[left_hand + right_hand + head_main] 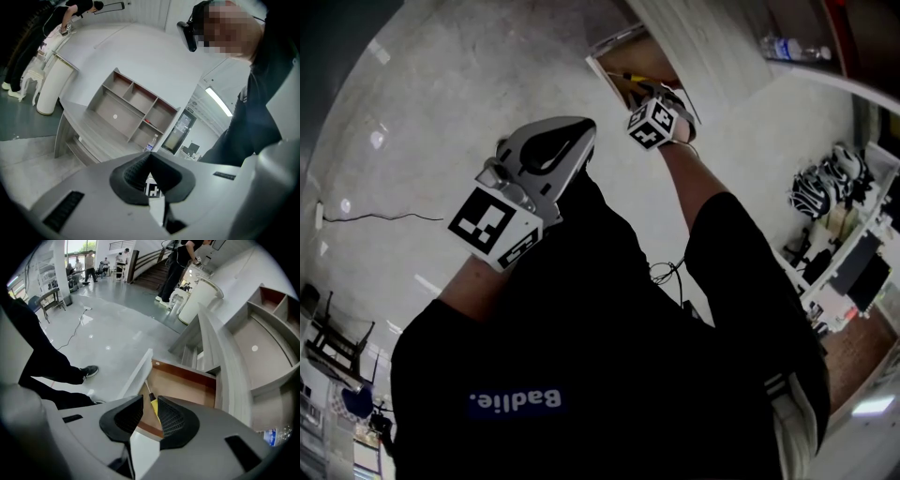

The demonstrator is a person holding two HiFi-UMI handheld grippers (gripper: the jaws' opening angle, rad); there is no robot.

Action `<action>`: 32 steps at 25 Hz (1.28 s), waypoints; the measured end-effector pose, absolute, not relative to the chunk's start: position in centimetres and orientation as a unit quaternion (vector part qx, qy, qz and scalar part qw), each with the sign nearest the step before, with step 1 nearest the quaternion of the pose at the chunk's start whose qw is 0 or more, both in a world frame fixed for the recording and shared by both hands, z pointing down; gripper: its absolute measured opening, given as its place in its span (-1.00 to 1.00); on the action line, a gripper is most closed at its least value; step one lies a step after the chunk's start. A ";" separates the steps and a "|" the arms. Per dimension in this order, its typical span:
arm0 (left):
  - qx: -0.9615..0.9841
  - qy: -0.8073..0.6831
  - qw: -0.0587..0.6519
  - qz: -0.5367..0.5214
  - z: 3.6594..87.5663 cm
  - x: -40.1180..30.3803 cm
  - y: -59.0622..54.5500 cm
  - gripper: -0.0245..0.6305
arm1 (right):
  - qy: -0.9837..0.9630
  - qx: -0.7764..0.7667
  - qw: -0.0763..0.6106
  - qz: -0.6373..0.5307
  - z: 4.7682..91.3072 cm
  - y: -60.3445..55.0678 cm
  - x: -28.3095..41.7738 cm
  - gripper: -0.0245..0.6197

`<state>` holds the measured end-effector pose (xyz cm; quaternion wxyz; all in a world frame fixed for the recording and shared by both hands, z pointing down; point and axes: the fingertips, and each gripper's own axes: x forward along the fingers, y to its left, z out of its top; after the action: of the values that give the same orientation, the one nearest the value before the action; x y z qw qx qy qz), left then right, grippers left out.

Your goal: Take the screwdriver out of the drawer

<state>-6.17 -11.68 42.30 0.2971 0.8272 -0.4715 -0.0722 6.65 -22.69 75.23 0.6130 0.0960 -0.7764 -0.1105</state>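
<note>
Across the left half of the right gripper view lies the pale, shiny floor of a large hall, with people standing far away at the top. To the right stands a grey desk, which carries an open shelf unit and a water bottle. Its drawer is pulled out and shows a bare wooden bottom.

The right gripper hangs over this drawer and points steeply down. Its jaws stand apart and press on nothing. The left gripper stays low in front of the person's chest, well apart from the drawer, with its jaw tips together and nothing between them.

The screwdriver lies flat in the drawer, near the white front panel. Its yellow handle appears just between the right jaws, closer to the right pad, and its thin shaft runs away toward the upper left. I judge the right gripper must descend further and close across the handle.
</note>
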 end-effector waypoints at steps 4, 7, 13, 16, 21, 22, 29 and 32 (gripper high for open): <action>0.822 -0.475 0.307 -0.064 43.5 -6.7 -11.4 -0.92 | -0.761 0.082 0.633 -0.116 77.0 -23.4 6.5 -0.56; 0.820 -0.478 0.310 -0.058 44.5 -6.8 -11.4 -0.92 | -0.748 0.076 0.646 -0.131 78.0 -24.3 6.7 -0.56; 0.811 -0.482 0.329 -0.052 45.8 -7.3 -10.9 -0.92 | -0.723 0.046 0.670 -0.160 80.4 -24.5 6.8 -0.53; 0.805 -0.487 0.334 -0.051 46.5 -7.7 -10.7 -0.92 | -0.714 0.039 0.679 -0.166 81.3 -24.8 7.0 -0.53; 0.795 -0.497 0.345 -0.046 47.5 -8.6 -9.9 -0.92 | -0.702 0.033 0.690 -0.174 82.3 -25.4 7.3 -0.52; 0.793 -0.498 0.348 -0.046 47.7 -8.7 -9.8 -0.92 | -0.699 0.029 0.692 -0.177 82.5 -25.5 7.3 -0.52; 0.784 -0.504 0.358 -0.047 48.6 -8.7 -9.0 -0.92 | -0.682 0.008 0.704 -0.198 83.6 -26.0 7.6 -0.52; 0.781 -0.506 0.364 -0.048 48.9 -8.7 -8.6 -0.92 | -0.676 0.002 0.711 -0.195 84.1 -26.1 7.8 -0.52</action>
<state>-8.69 -8.55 48.93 0.3645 0.7805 -0.5056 -0.0478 7.81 -26.12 84.15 0.7108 0.0021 -0.6758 -0.1950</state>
